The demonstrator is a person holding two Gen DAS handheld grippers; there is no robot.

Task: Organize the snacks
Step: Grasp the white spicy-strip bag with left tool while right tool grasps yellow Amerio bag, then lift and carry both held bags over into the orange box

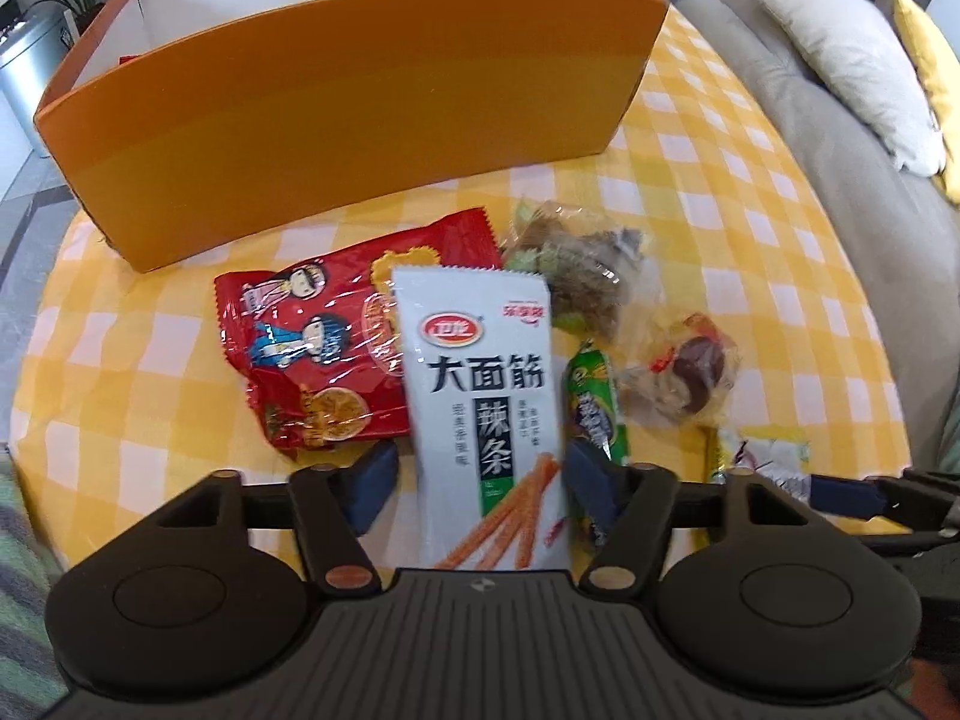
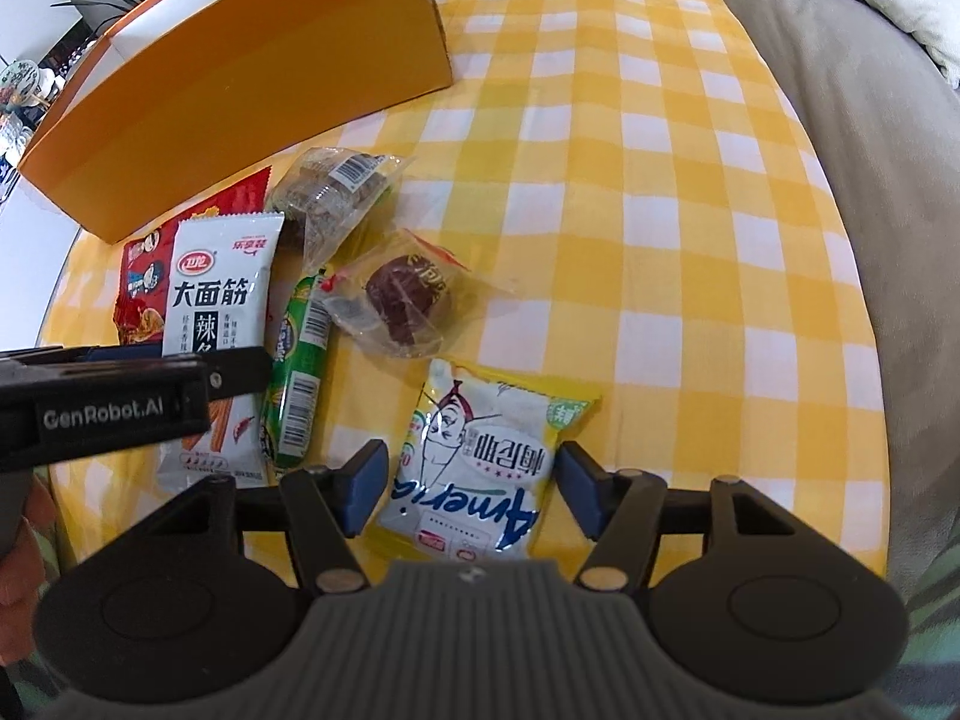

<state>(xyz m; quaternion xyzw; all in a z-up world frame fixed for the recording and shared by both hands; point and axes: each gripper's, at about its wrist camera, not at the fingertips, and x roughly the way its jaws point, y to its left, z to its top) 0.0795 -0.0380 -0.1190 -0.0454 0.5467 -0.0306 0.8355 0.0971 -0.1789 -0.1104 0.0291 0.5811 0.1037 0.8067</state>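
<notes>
- The white-grey spicy-strip packet (image 1: pixel 486 414) lies lengthwise between the fingers of the left gripper (image 1: pixel 477 477). The right blue pad (image 1: pixel 591 480) sits at the packet's edge, while a strip of cloth shows between the left pad and the packet. The jaws stand fairly wide and I cannot tell that they have any firm hold of it.
- The yellow-and-white packet with a cartoon face (image 2: pixel 474 468) lies between the fingers of the right gripper (image 2: pixel 465 489). Its pads stand just beside the packet's two edges with slim gaps showing, so the jaws are apart and not pressing.
- Just left of the left gripper's packet, and partly under it, lies a red cartoon packet (image 1: pixel 312 348).
- Just right of that packet lies a green sausage stick (image 1: pixel 591 414), touching the gripper's right finger.
- Ahead and to the right of the left gripper are two clear wrappers: one with dark brown pieces (image 1: pixel 576 270), and one with a dark round sweet (image 1: pixel 684 372) beyond the green stick.
- Straight ahead, past all the snacks, stands an open orange box (image 1: pixel 336 120) with white inner walls.
- Everything rests on a yellow-and-white checked tablecloth (image 2: pixel 660 210).
- To the right of both grippers runs a beige sofa (image 2: pixel 870 150) with a pale cushion (image 1: pixel 840 60).
- In the right wrist view the left gripper's black body comes in from the left edge, above the strip packet.
</notes>
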